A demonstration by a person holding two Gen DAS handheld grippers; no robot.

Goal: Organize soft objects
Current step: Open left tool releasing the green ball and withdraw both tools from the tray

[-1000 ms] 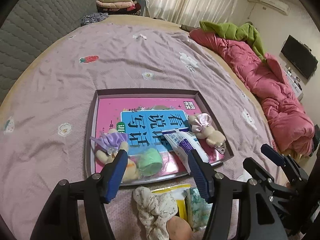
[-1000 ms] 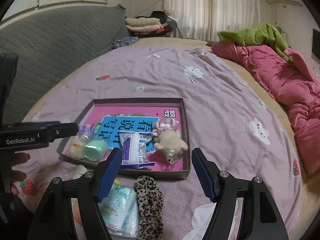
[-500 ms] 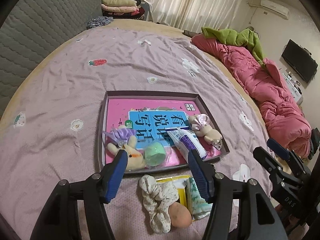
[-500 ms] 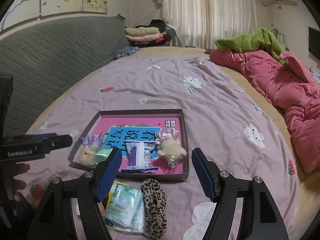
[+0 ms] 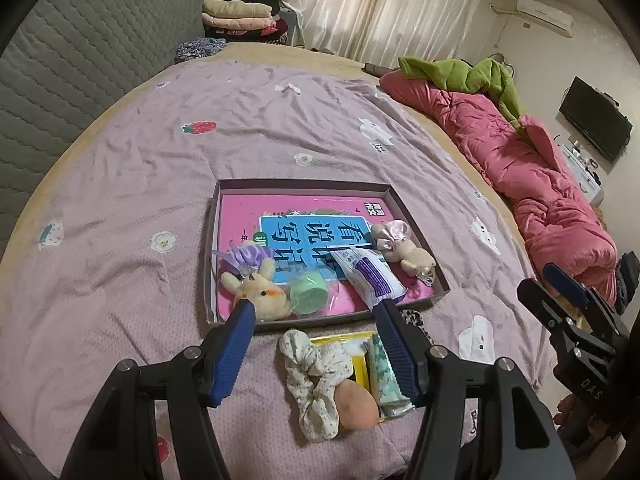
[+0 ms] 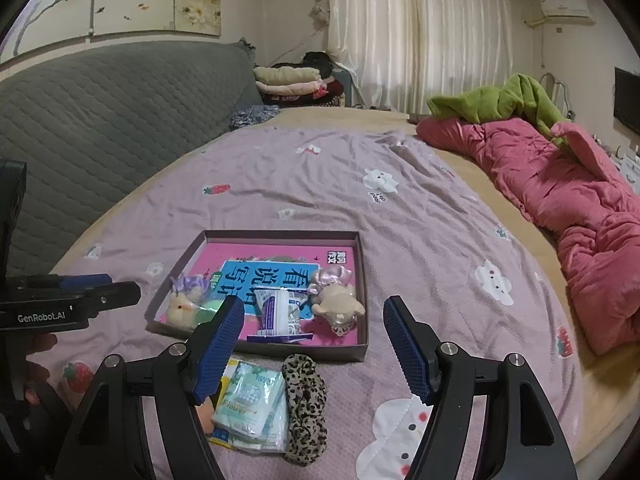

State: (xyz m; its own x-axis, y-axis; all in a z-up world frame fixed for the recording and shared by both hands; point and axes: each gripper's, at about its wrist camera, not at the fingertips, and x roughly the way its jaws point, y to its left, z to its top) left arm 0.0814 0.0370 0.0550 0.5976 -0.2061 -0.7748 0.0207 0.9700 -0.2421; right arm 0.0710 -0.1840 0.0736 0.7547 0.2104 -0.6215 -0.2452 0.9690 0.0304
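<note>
A shallow brown box (image 5: pixel 212 248) (image 6: pixel 362 276) lies on the purple bedspread, lined by a pink book. Inside it are a yellow plush with a purple bow (image 5: pixel 260 288) (image 6: pixel 182 308), a green roll (image 5: pixel 309 293), a white-and-purple packet (image 5: pixel 370 276) (image 6: pixel 278 312) and a beige plush with a pink bow (image 5: pixel 404 248) (image 6: pixel 336 300). In front of the box lie a floral scrunchie (image 5: pixel 314 380), a peach sponge (image 5: pixel 356 404), tissue packs (image 6: pixel 250 400) (image 5: pixel 382 376) and a leopard scrunchie (image 6: pixel 304 400). My left gripper (image 5: pixel 314 312) and right gripper (image 6: pixel 314 308) both hover open above these, holding nothing.
A pink quilt (image 6: pixel 560 184) with a green blanket (image 6: pixel 504 104) runs along the bed's right side. Folded clothes (image 6: pixel 288 80) are stacked at the far end beside a grey quilted headboard (image 6: pixel 100 112). Curtains hang behind. A hand (image 6: pixel 36 344) holds the left gripper's handle.
Both grippers have drawn back and risen, so the box looks smaller and more of the loose items in front of it show. Both stayed open.
</note>
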